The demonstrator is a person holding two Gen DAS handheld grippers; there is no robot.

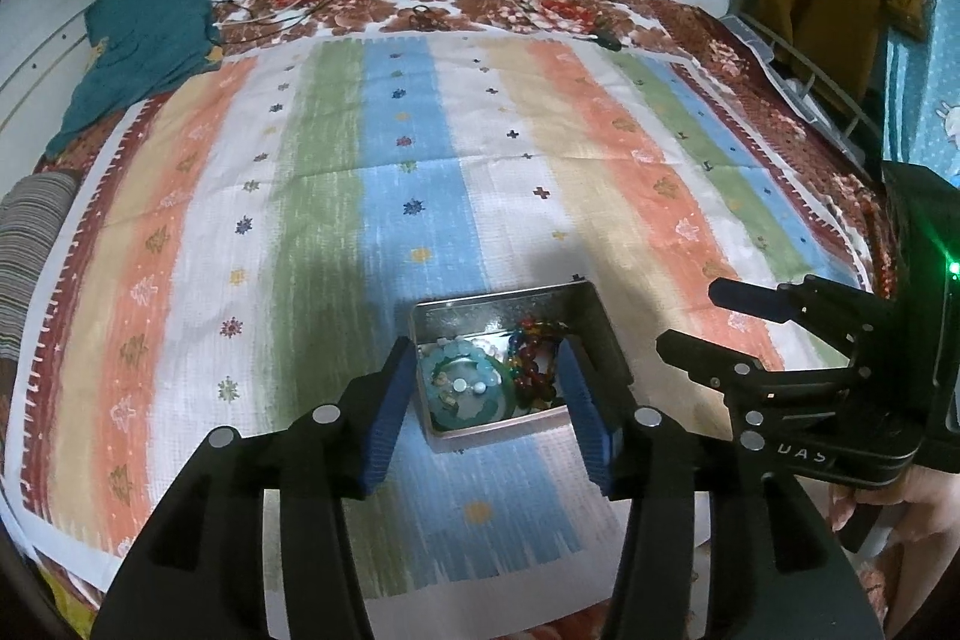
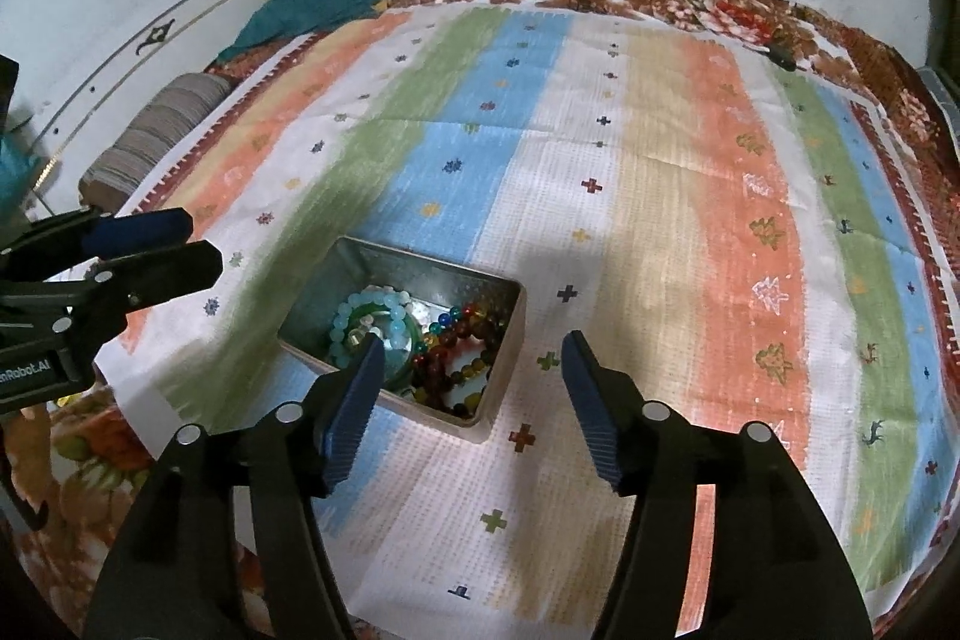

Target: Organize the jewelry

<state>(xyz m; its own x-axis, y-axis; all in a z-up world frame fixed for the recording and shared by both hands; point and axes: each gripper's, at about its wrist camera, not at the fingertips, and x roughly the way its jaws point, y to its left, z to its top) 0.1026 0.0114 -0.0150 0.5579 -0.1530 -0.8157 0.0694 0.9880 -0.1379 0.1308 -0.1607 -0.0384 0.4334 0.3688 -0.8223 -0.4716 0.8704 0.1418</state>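
I see left gripper (image 1: 489, 400) fingers spread wide | right gripper (image 2: 474, 388) fingers spread wide | bracelets (image 1: 474, 388) inside tin (image 1: 480, 307), lower centre

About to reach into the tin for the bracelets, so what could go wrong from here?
1. The light blue bead bracelet and dark red beads lie tangled together; lifting one may drag the other out.
2. The tin sits on a soft striped cloth and could tip.
3. The left gripper and right gripper hover close; they might collide.
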